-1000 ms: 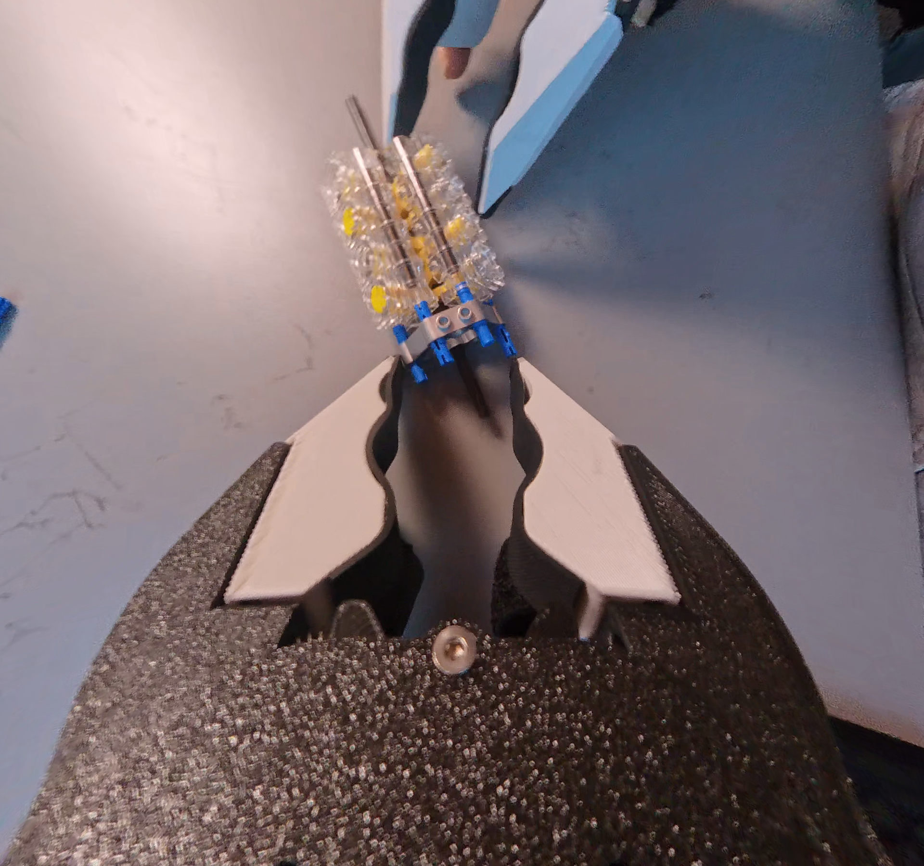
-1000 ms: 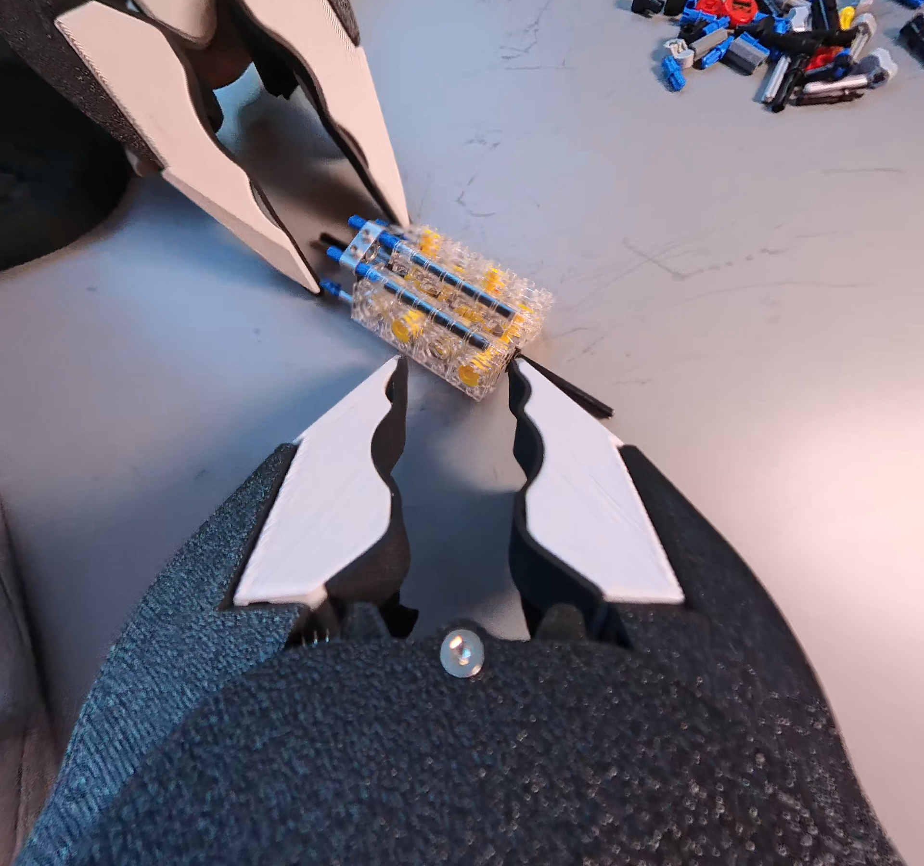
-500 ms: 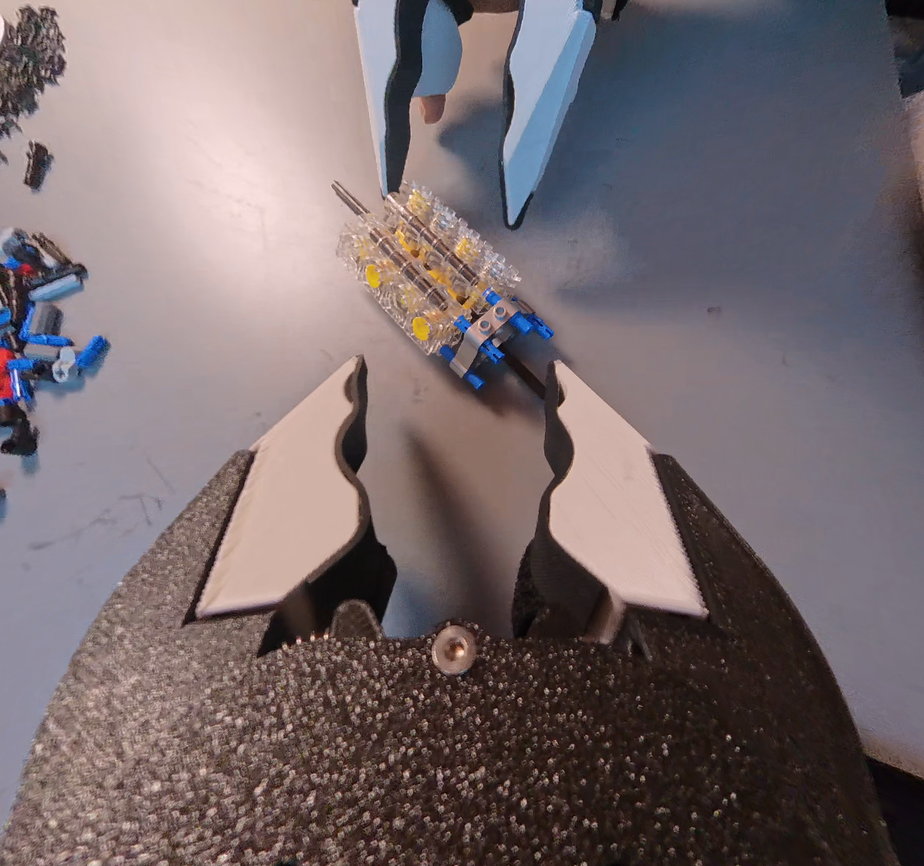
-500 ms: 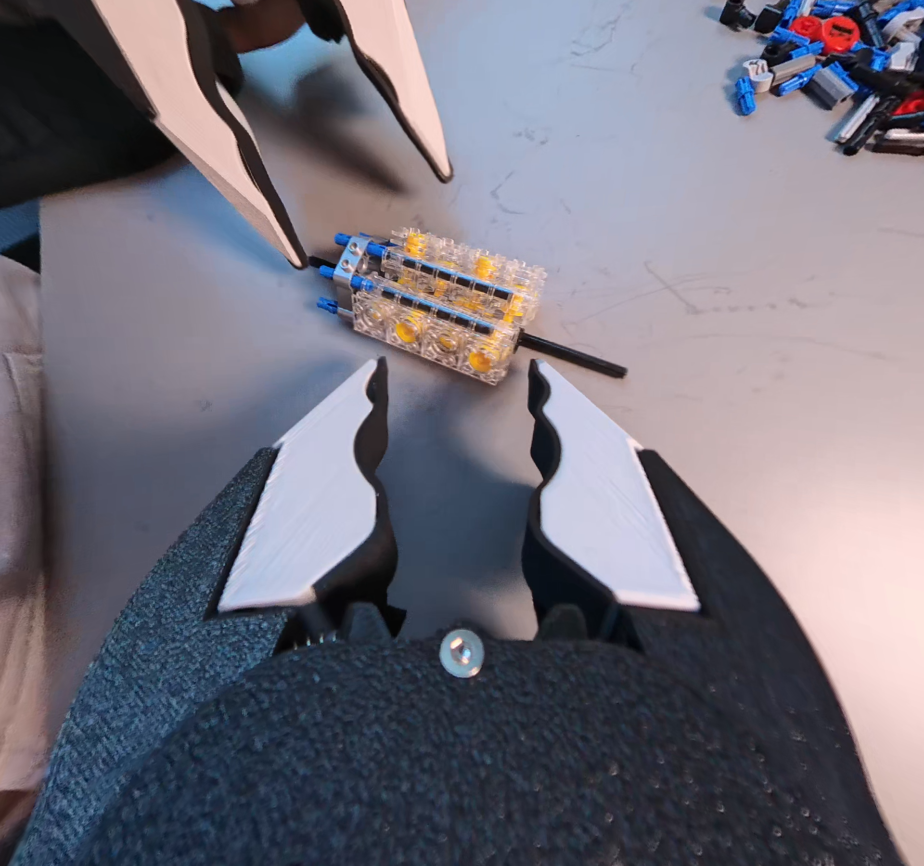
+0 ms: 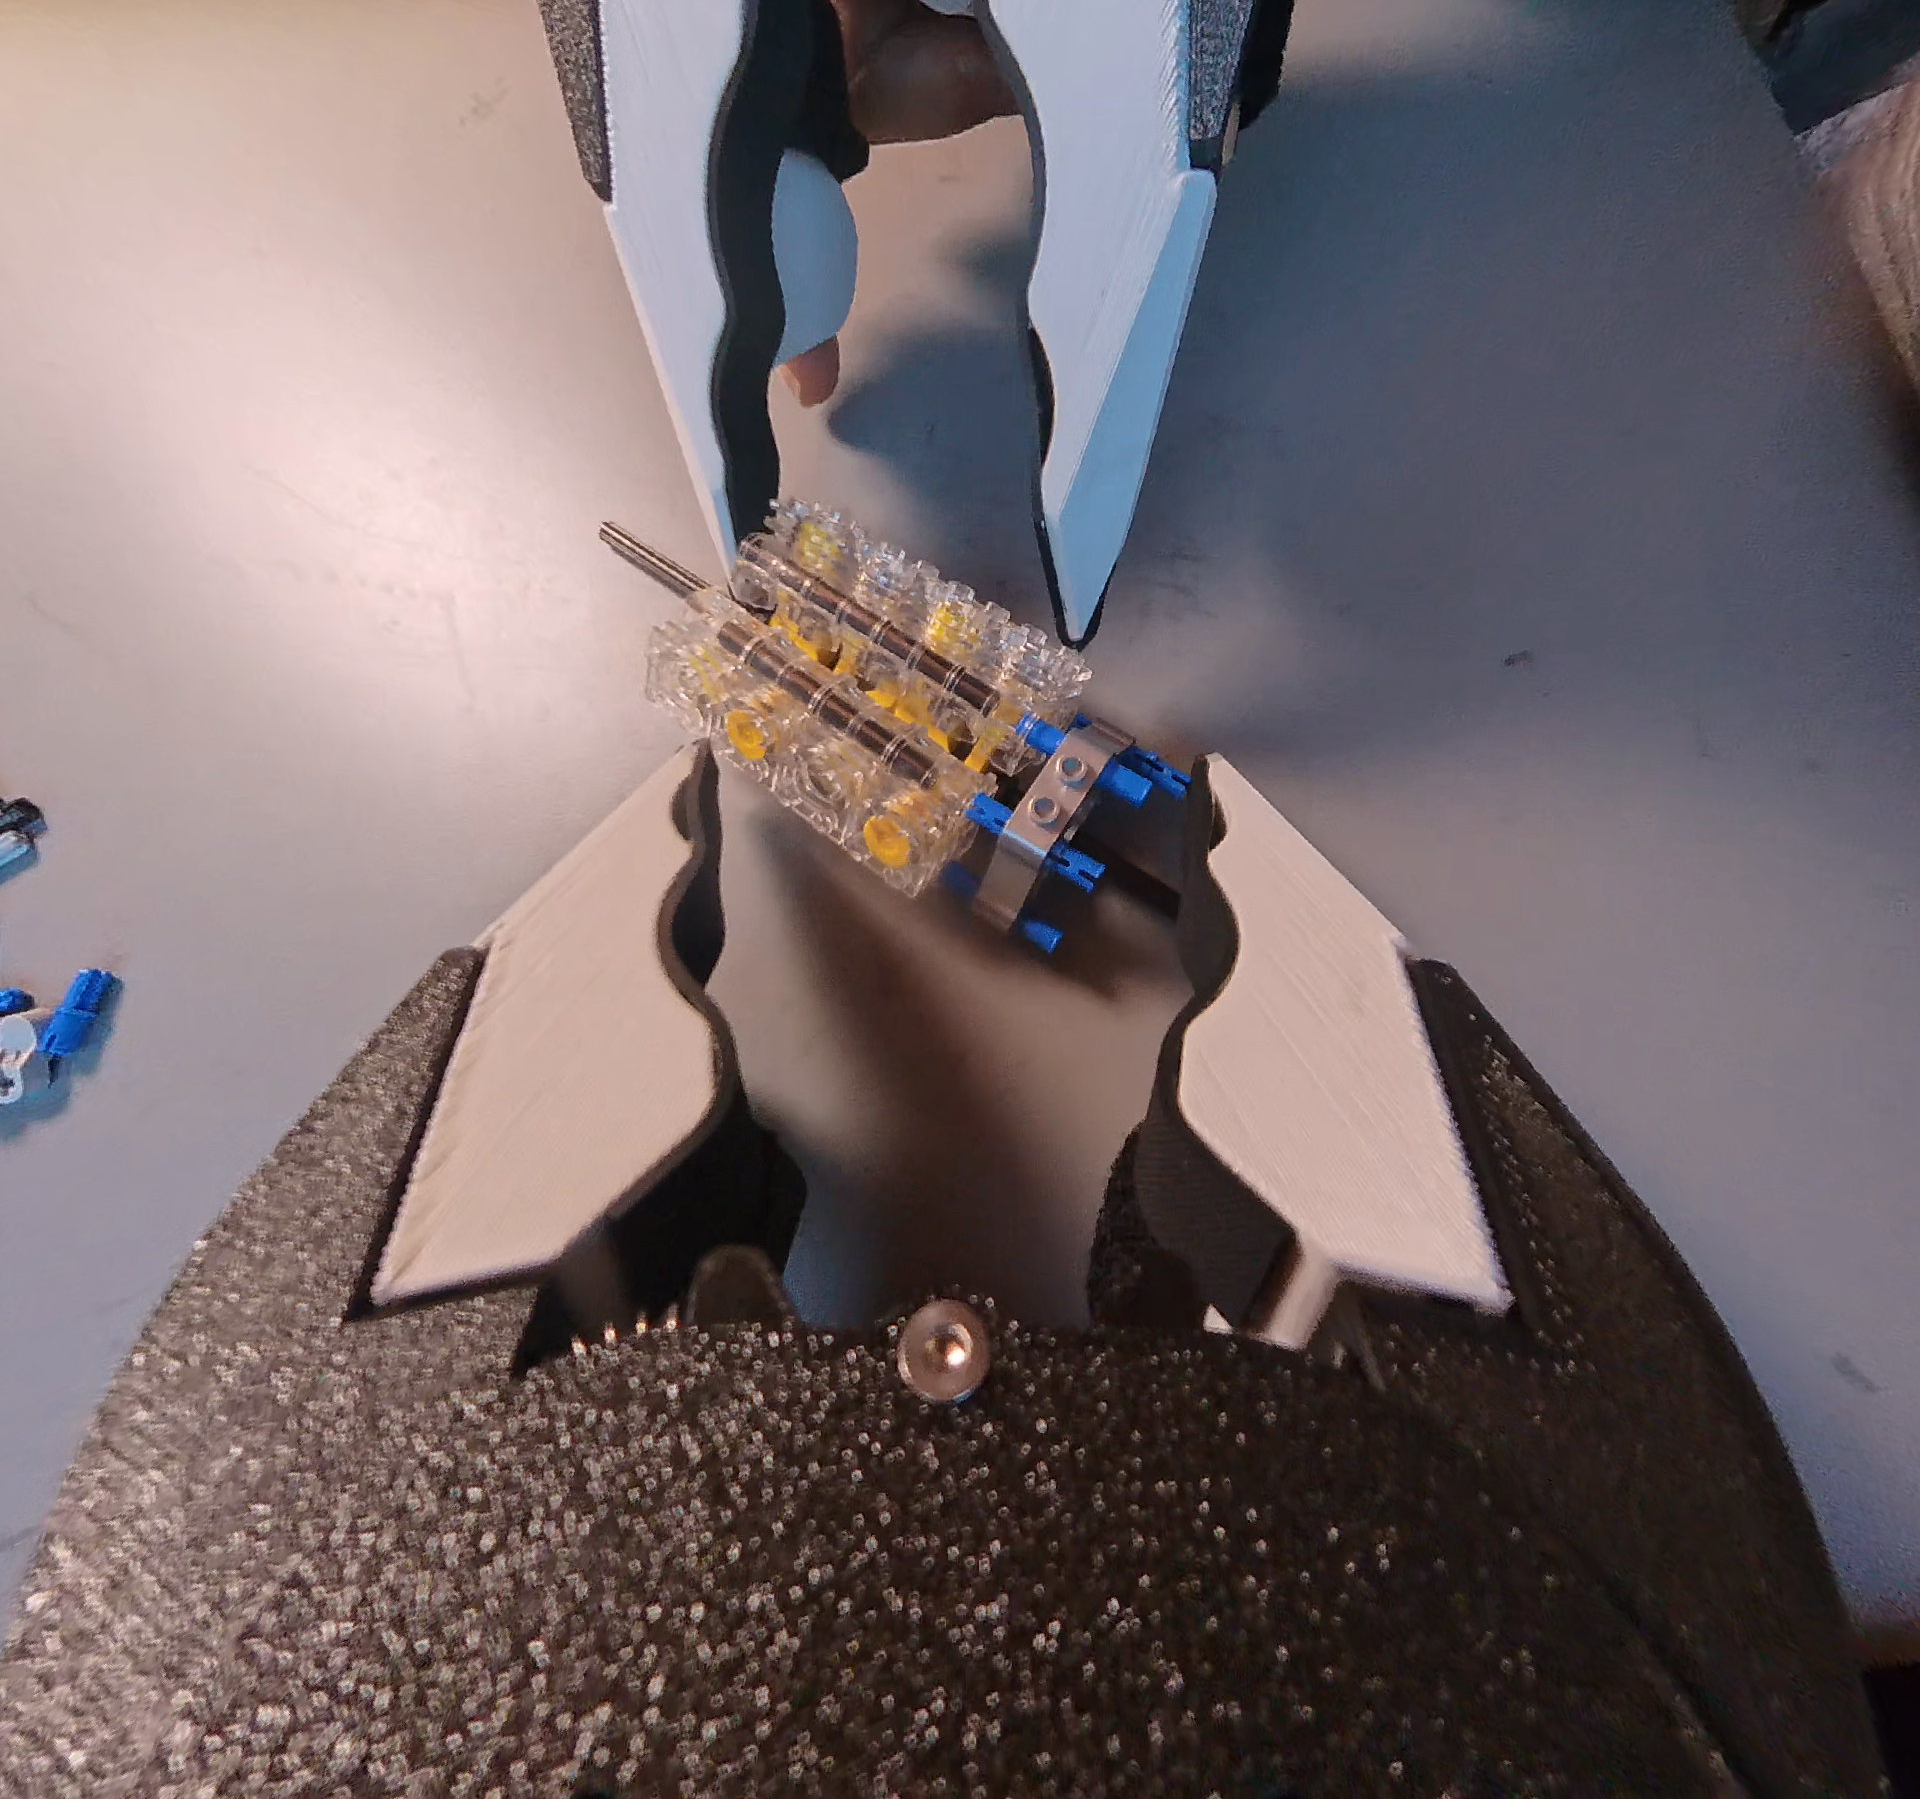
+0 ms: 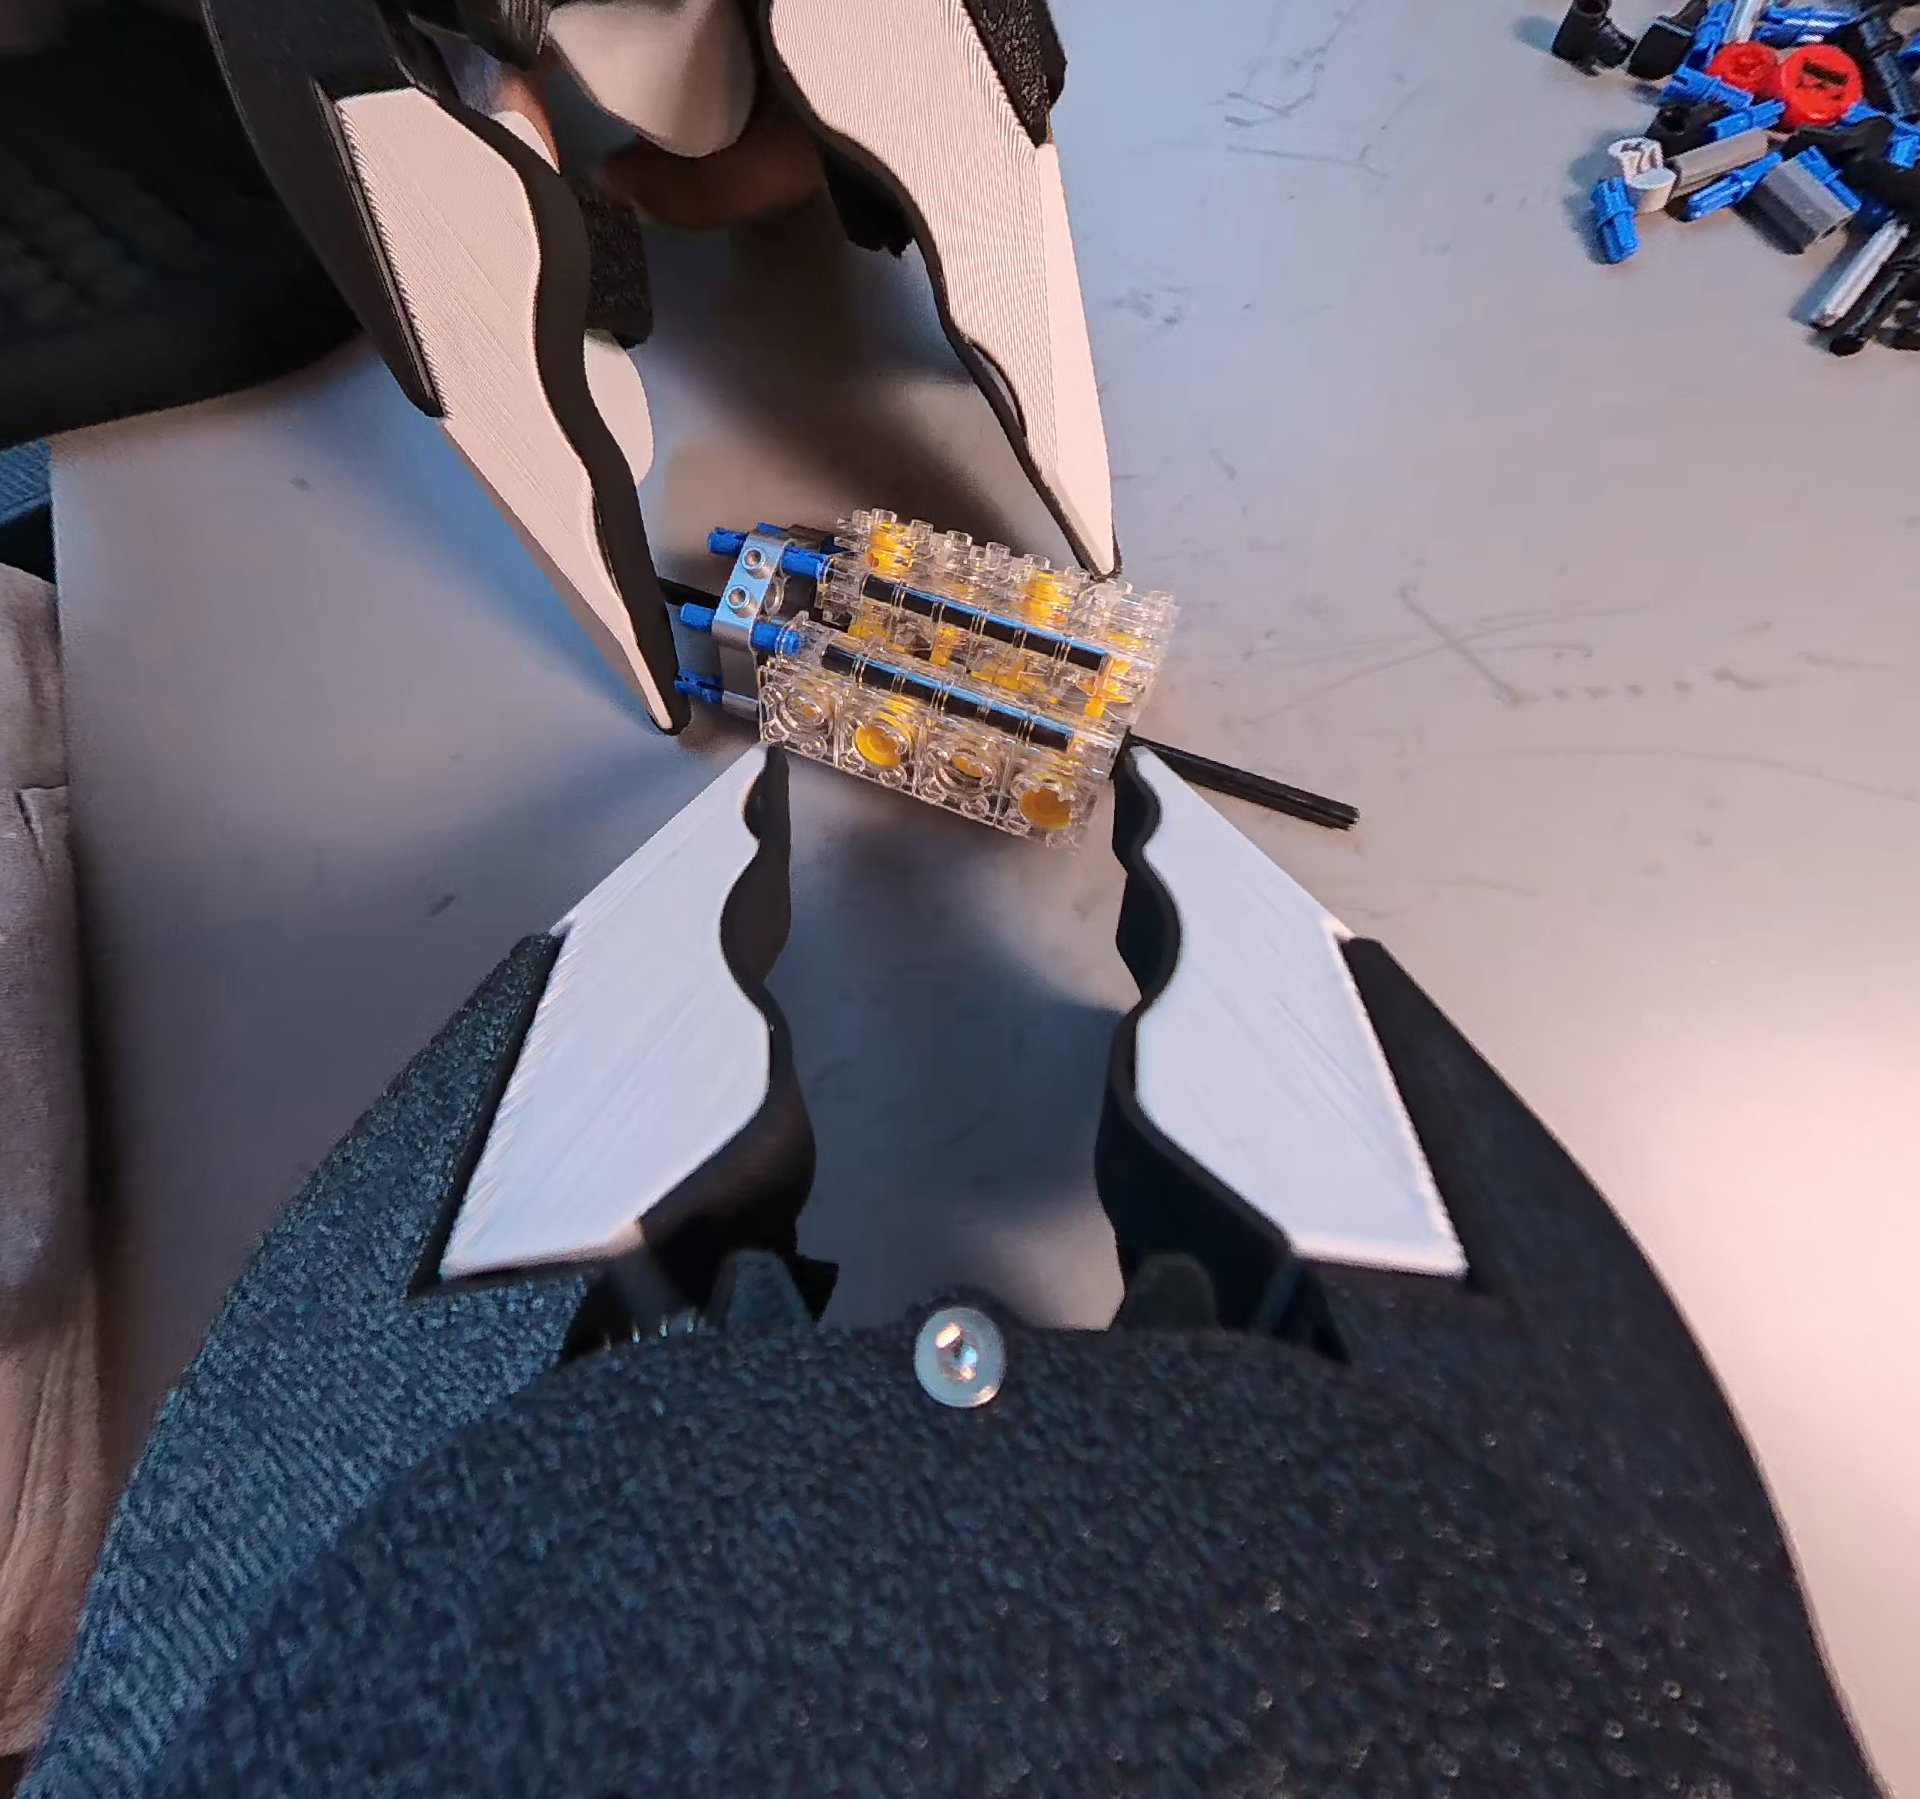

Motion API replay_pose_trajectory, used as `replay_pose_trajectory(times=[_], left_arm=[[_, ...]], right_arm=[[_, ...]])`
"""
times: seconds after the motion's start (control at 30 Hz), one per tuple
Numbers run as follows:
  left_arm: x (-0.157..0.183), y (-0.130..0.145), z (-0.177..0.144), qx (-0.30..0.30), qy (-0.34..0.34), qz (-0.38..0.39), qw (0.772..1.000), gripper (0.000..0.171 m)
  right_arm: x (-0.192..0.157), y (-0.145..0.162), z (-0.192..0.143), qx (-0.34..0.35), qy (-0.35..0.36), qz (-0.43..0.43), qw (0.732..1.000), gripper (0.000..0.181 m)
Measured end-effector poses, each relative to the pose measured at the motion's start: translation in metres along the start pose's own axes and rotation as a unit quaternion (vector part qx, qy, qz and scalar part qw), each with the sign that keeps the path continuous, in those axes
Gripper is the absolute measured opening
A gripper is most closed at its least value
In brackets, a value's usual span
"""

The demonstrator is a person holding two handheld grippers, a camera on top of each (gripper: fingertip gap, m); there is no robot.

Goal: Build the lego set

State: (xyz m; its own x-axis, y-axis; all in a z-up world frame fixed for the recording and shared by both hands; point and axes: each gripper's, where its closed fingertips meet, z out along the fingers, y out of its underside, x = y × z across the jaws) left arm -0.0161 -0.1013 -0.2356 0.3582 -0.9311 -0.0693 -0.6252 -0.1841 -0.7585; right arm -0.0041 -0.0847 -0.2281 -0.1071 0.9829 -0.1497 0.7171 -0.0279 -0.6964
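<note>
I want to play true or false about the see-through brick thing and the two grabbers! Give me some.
1. The clear plastic brick block with yellow pieces inside lies on the grey table. True.
2. The left gripper has its jaws shut tight. False: they stand open, one on each side of the block's end.
3. A thin black rod sticks out of the block. True.
4. The right gripper holds a red wheel. False: its jaws are open and hold nothing.
5. A pile of small blue, black and red building parts lies apart from the block. True.

Both grippers closed in around brick assembly (image 5: 873, 710); fingertips now flank it.
</note>
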Motion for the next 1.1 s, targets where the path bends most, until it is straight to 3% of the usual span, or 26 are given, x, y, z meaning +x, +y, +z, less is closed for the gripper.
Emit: replay_pose_trajectory(times=[0.9, 1.1], left_arm=[[0.0021, 0.0002, 0.0032, -0.001, 0.055, 0.019, 0.998, 0.084], [0.0004, -0.0002, 0.0029, -0.001, 0.049, 0.016, 0.999, 0.086]], right_arm=[[0.0007, 0.0038, 0.0013, 0.007, 0.053, -0.06, 0.997, 0.047], [0.0026, 0.0044, 0.0014, 0.013, 0.064, -0.041, 0.997, 0.048]])
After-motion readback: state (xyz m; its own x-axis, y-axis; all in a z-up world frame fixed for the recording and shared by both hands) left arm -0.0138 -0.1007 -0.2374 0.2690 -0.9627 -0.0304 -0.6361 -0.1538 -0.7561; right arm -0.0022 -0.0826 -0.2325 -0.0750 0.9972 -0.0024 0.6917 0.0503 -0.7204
